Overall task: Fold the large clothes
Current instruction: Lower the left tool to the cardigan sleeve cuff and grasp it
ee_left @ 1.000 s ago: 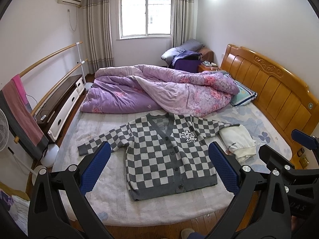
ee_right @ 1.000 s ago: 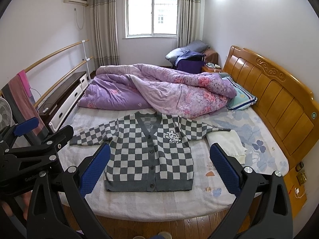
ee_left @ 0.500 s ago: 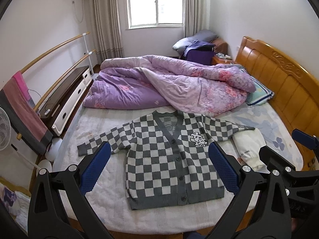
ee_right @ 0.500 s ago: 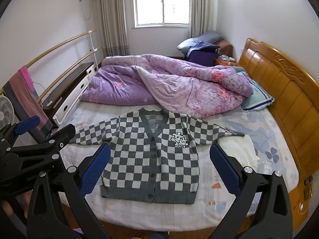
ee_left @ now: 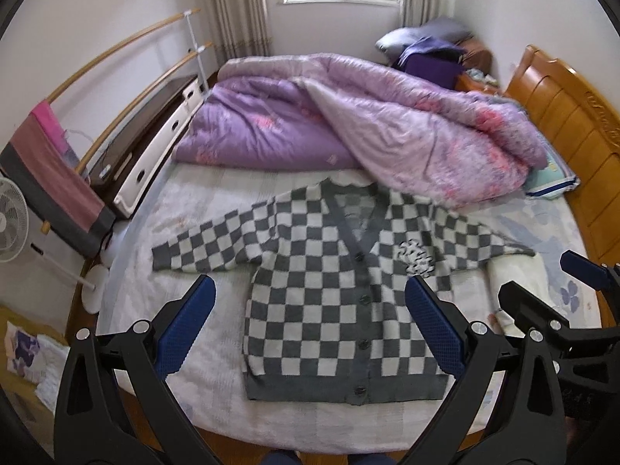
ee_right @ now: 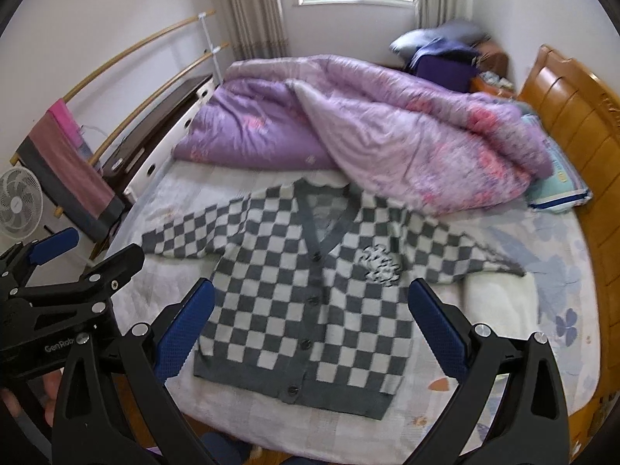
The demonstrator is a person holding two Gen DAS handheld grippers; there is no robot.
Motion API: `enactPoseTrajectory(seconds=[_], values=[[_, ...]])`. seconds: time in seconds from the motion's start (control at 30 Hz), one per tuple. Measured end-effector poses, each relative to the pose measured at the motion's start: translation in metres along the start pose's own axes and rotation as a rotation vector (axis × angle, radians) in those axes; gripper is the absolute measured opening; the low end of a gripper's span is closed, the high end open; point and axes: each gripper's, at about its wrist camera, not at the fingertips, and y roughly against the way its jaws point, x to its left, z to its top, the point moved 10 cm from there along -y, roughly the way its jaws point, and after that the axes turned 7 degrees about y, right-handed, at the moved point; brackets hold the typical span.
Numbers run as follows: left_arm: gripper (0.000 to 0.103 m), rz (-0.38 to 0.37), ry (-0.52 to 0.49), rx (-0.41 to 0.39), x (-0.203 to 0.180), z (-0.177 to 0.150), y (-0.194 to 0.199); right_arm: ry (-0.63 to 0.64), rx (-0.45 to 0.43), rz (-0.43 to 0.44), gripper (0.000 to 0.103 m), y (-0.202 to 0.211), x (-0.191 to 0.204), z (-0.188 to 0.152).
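Observation:
A grey-and-white checkered cardigan [ee_left: 329,294] lies flat and buttoned on the bed, sleeves spread to both sides; it also shows in the right wrist view [ee_right: 310,302]. My left gripper [ee_left: 310,329] is open and empty, hovering above the cardigan's lower half near the bed's front edge. My right gripper [ee_right: 310,329] is open and empty, above the cardigan's lower half. The right gripper shows at the right edge of the left wrist view [ee_left: 550,310], and the left gripper at the left edge of the right wrist view [ee_right: 77,271].
A crumpled purple quilt [ee_left: 368,131] covers the far half of the bed. A folded white garment [ee_left: 511,283] lies under the cardigan's right sleeve. A wooden headboard [ee_left: 573,124] stands at right. A low cabinet [ee_left: 147,143], rails with a towel [ee_left: 54,178] and a fan [ee_left: 11,224] stand at left.
Both grippers have moved forward and tilted down toward the bed, so the cardigan now looks larger and closer. Both stay open.

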Motion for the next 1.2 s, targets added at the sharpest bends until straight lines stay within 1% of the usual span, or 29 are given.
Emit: enactPoseTrajectory(seconds=[0.03, 0.13, 0.2, 0.27, 0.33, 0.37, 0.4, 0.43, 0.47, 0.53, 0.57, 0.6, 0.63, 0.67, 0.7, 0.73, 0.77, 0.83, 0.9, 0.97, 1.0, 1.03, 1.07, 1.1, 1.2], values=[[0.098, 0.005, 0.0, 0.012, 0.004, -0.001, -0.007, -0.001, 0.016, 0.004, 0.096, -0.009, 0.003, 0.001], [0.098, 0.015, 0.003, 0.058, 0.024, -0.001, -0.043, 0.004, 0.087, 0.019, 0.096, -0.05, 0.021, 0.003], [0.098, 0.013, 0.011, 0.095, 0.041, -0.001, -0.071, 0.01, 0.119, 0.022, 0.096, -0.076, 0.033, 0.006], [0.098, -0.008, 0.027, 0.153, 0.061, -0.004, -0.105, 0.019, 0.162, 0.014, 0.096, -0.104, 0.047, 0.008], [0.098, -0.039, 0.039, 0.2, 0.08, -0.007, -0.136, 0.025, 0.183, 0.018, 0.096, -0.135, 0.064, 0.01], [0.098, -0.046, 0.052, 0.231, 0.095, -0.009, -0.156, 0.028, 0.189, 0.017, 0.096, -0.146, 0.07, 0.012], [0.098, -0.066, 0.08, 0.253, 0.114, -0.01, -0.178, 0.03, 0.195, 0.016, 0.096, -0.167, 0.081, 0.014], [0.098, -0.074, 0.1, 0.268, 0.129, -0.011, -0.193, 0.03, 0.203, 0.012, 0.096, -0.181, 0.086, 0.014], [0.098, -0.077, 0.131, 0.289, 0.151, -0.013, -0.213, 0.026, 0.221, 0.008, 0.096, -0.202, 0.095, 0.014], [0.098, -0.071, 0.2, 0.311, 0.195, -0.015, -0.252, 0.013, 0.23, 0.013, 0.096, -0.239, 0.11, 0.017], [0.098, -0.063, 0.266, 0.329, 0.23, -0.018, -0.28, 0.009, 0.249, 0.013, 0.096, -0.266, 0.121, 0.018], [0.098, -0.055, 0.31, 0.347, 0.252, -0.022, -0.295, 0.002, 0.259, 0.018, 0.095, -0.285, 0.128, 0.018], [0.098, -0.047, 0.382, 0.364, 0.285, -0.026, -0.319, -0.004, 0.261, 0.021, 0.095, -0.3, 0.135, 0.019], [0.098, -0.027, 0.437, 0.36, 0.314, -0.029, -0.337, -0.009, 0.275, 0.009, 0.095, -0.323, 0.142, 0.02], [0.098, -0.005, 0.469, 0.355, 0.337, -0.031, -0.351, -0.013, 0.285, -0.004, 0.095, -0.34, 0.148, 0.021], [0.098, 0.026, 0.509, 0.371, 0.369, -0.037, -0.373, -0.017, 0.288, -0.006, 0.095, -0.355, 0.154, 0.022], [0.098, 0.043, 0.539, 0.391, 0.39, -0.042, -0.388, -0.02, 0.29, -0.005, 0.095, -0.372, 0.161, 0.024], [0.098, 0.084, 0.604, 0.395, 0.432, -0.049, -0.418, -0.022, 0.296, -0.006, 0.095, -0.398, 0.172, 0.026], [0.098, 0.079, 0.671, 0.405, 0.461, -0.056, -0.44, -0.027, 0.299, 0.003, 0.095, -0.423, 0.182, 0.029], [0.097, 0.048, 0.775, 0.404, 0.487, -0.063, -0.466, -0.026, 0.303, 0.002, 0.095, -0.445, 0.188, 0.03], [0.096, 0.031, 0.822, 0.413, 0.497, -0.068, -0.479, -0.022, 0.305, -0.005, 0.095, -0.456, 0.191, 0.031], [0.095, 0.028, 0.838, 0.409, 0.504, -0.069, -0.486, -0.02, 0.306, -0.008, 0.095, -0.462, 0.193, 0.031], [0.089, 0.024, 0.845, 0.401, 0.508, -0.069, -0.493, -0.019, 0.306, -0.005, 0.095, -0.471, 0.195, 0.031], [0.076, 0.02, 0.842, 0.402, 0.51, -0.07, -0.498, -0.02, 0.306, -0.007, 0.095, -0.478, 0.195, 0.031], [0.065, -0.02, 0.865, 0.426, 0.514, -0.075, -0.518, -0.036, 0.307, -0.01, 0.095, -0.492, 0.192, 0.03]])
